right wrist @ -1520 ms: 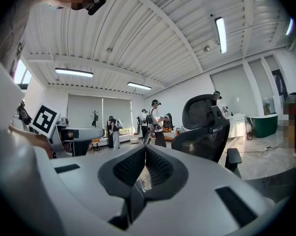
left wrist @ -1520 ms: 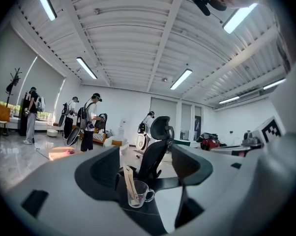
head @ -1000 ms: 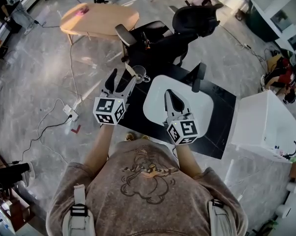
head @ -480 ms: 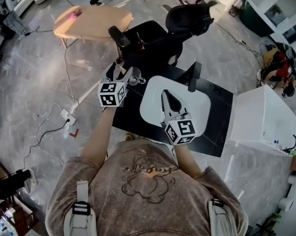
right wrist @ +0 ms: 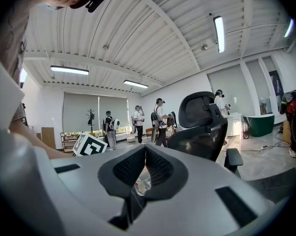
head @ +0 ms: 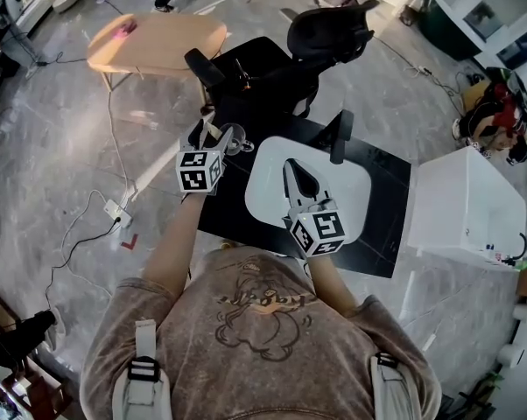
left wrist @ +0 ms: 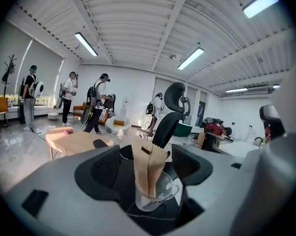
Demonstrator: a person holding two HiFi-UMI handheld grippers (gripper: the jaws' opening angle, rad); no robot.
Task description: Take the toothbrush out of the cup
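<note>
A clear glass cup (left wrist: 163, 192) stands on the black table (head: 382, 226), holding a toothbrush (left wrist: 148, 173) wrapped in brown paper that sticks up out of it. My left gripper (left wrist: 149, 156) is open, with one jaw on each side of the cup and the packet, and a gap shows on both sides. In the head view the left gripper (head: 213, 135) reaches the cup (head: 232, 138) at the table's far left corner. My right gripper (head: 294, 173) hovers shut over the white mat (head: 347, 191). Below the right gripper's (right wrist: 144, 154) closed tips, the cup (right wrist: 142, 185) shows through a small gap.
A black office chair (head: 272, 68) stands just beyond the table, close behind the cup. A white box (head: 465, 208) sits to the right and a wooden table (head: 154, 42) at far left. Cables and a power strip (head: 116, 211) lie on the floor. Several people stand in the background.
My left gripper has moved forward and now straddles the cup, which stood ahead of it before. The right gripper stays over the white mat.
</note>
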